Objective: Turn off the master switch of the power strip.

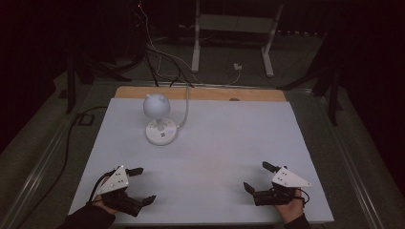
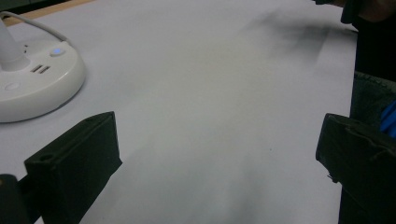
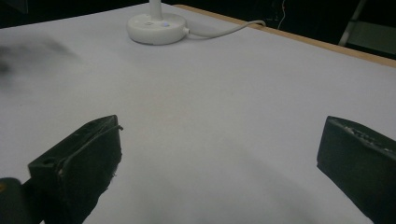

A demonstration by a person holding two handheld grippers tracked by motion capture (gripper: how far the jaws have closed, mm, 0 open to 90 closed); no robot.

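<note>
With my left gripper and right gripper both spread wide and empty, well apart from the small white round-based desk lamp at the table's far left, I risk toppling its top-heavy globe head if I reach in clumsily.

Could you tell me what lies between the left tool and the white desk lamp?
Nothing: between the left tool and the white round-based desk lamp, the high view shows bare white tabletop.

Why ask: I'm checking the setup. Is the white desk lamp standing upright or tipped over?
Upright: the lamp stands on its round base, head above it.
</note>
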